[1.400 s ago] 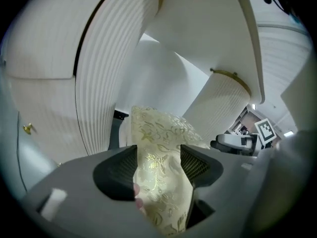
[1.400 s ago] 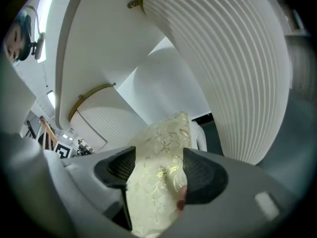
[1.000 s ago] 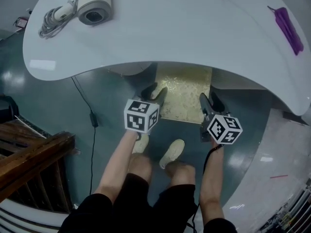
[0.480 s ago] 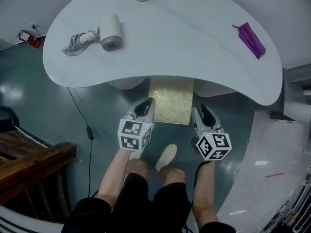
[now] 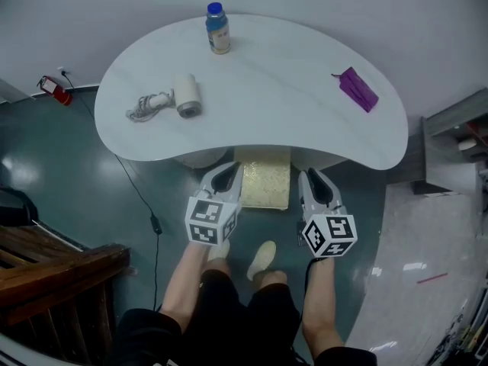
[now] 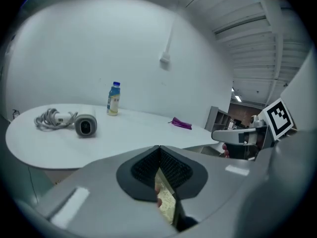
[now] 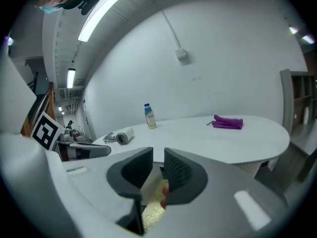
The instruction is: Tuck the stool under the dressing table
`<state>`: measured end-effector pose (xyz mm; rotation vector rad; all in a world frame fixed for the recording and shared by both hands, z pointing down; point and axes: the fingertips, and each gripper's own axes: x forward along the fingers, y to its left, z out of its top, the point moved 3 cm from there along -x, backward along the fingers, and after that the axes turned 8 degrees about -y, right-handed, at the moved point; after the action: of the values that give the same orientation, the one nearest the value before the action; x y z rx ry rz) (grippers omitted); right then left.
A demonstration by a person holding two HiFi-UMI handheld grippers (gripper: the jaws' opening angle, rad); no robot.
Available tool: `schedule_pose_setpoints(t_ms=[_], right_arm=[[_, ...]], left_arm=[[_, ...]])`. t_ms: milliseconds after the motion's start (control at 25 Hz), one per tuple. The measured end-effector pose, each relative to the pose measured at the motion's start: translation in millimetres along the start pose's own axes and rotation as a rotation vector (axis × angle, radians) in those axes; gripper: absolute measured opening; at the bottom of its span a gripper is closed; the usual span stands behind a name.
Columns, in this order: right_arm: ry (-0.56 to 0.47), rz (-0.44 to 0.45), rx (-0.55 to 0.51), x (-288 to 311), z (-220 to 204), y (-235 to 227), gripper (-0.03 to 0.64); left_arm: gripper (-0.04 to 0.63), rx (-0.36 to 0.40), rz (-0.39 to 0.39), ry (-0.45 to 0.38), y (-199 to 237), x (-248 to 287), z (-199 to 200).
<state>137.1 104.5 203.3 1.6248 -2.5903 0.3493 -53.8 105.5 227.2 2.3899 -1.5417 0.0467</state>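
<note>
Ahead of me stands a blue-capped bottle (image 5: 218, 28). A white hair dryer (image 5: 187, 97) lies to its left, a purple pouch (image 5: 354, 89) well to its right, and dark wooden furniture (image 5: 53, 269) at my left.

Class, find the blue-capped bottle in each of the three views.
Head view: bottle near the top, slightly left of centre.
Left gripper view: bottle left of centre, mid-height.
Right gripper view: bottle just left of centre, mid-height.
Shared landmark: purple pouch, right of the bottle everywhere.

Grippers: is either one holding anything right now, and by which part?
Nothing is held. The left gripper is shut on nothing; the right gripper has just been closing, jaws narrowly apart, empty. The stool stands under the table, untouched.
</note>
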Motion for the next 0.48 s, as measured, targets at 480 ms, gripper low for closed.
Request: schedule_pose_setpoints(t_ms=[480], right_arm=[[-0.097, -0.033, -0.054, -48.1, 114.9, 28.0, 0.022]], left_arm=[[0.008, 0.044, -0.032, -0.101, -35.2, -45.0, 125.4]])
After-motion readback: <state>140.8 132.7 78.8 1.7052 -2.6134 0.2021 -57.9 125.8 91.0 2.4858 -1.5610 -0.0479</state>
